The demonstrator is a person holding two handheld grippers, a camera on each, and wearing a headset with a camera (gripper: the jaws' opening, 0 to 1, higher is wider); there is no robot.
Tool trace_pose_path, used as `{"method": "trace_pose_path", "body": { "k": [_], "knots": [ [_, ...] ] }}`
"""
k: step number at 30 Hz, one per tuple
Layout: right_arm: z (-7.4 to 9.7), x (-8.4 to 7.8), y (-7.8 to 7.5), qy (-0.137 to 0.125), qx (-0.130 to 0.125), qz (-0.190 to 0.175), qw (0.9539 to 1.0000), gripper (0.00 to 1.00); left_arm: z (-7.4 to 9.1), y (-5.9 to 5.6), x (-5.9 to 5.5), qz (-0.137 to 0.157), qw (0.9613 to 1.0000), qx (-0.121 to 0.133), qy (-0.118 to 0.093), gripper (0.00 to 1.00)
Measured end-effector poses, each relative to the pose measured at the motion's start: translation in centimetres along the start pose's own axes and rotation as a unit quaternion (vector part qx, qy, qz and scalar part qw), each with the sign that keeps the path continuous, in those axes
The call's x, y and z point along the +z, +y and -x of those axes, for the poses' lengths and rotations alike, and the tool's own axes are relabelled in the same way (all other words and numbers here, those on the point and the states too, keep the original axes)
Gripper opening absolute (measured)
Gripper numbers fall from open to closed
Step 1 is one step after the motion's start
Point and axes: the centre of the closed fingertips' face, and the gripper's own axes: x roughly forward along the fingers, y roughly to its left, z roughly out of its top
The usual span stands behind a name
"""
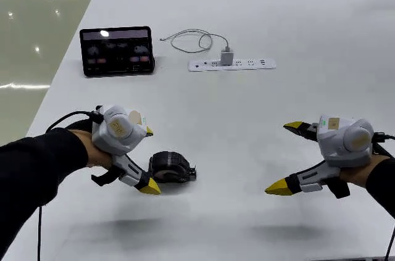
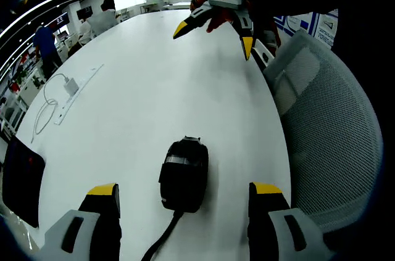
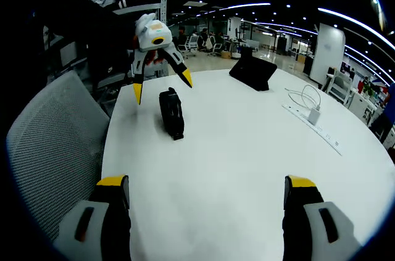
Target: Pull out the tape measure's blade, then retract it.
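Black rounded tape measure (image 1: 171, 167) lies on the white bench (image 1: 247, 107) near the front edge, blade not drawn out. It sits between the two jaws of the left tongs (image 1: 150, 159). In the left gripper view there is bench surface on either side of the case, so neither jaw touches it. A thin black strap runs from the case back toward that camera.

Left tongs: released, jaws spread wide, yellow tips pointing toward the tape measure, held in a hand with a black sleeve.

Right tongs (image 1: 284, 157): released as well, jaws wide apart and grasping nothing, well apart from the tape measure on the right side of the bench, tips aimed left toward it.

Far side of the bench: black tablet on a stand (image 1: 117, 50) with its screen lit. Near it to the right is a white power strip (image 1: 231, 63) with a white charger plug (image 1: 226, 57) seated in it, and a looped white cable (image 1: 191, 40) lying behind.

White mesh chair back (image 2: 327, 119) stands just beside the near bench edge in both gripper views
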Motion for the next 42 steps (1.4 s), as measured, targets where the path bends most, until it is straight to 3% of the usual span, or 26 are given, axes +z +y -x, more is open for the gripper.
{"method": "trace_pose_path", "body": {
  "k": [3,10,14,21,24,28,36,42],
  "knots": [
    [-1.0,0.3,0.4,-0.001,0.014,0.010,0.9999,1.00,-0.8,0.1,-0.1,-0.021,0.9997,-0.001,0.016,0.68],
    [-3.5,0.3,1.2,0.008,0.043,0.025,0.9987,0.99,-2.0,0.0,0.3,-0.028,0.9992,-0.014,0.026,0.63],
    [-4.7,0.7,1.4,0.007,0.050,0.027,0.9983,0.97,-2.4,-0.2,0.6,-0.010,0.9995,-0.021,0.023,0.56],
    [-6.8,1.3,1.9,0.009,0.062,0.029,0.9976,0.94,-2.9,0.0,0.4,-0.044,0.9982,-0.018,0.036,0.46],
    [-7.8,1.6,1.8,0.013,0.067,0.027,0.9973,0.90,-3.0,-0.4,0.3,-0.044,0.9978,-0.032,0.039,0.42],
    [-8.8,2.1,2.0,0.014,0.074,0.029,0.9967,0.86,-3.0,-0.1,0.2,-0.059,0.9969,-0.028,0.043,0.33],
    [-10.6,3.0,2.8,0.015,0.088,0.036,0.9954,0.78,-3.0,-0.3,0.2,-0.069,0.9960,-0.034,0.046,0.32],
    [-12.1,3.0,3.9,0.031,0.105,0.045,0.9930,0.69,-3.0,-0.3,0.2,-0.065,0.9962,-0.025,0.051,0.32]
  ]
}}
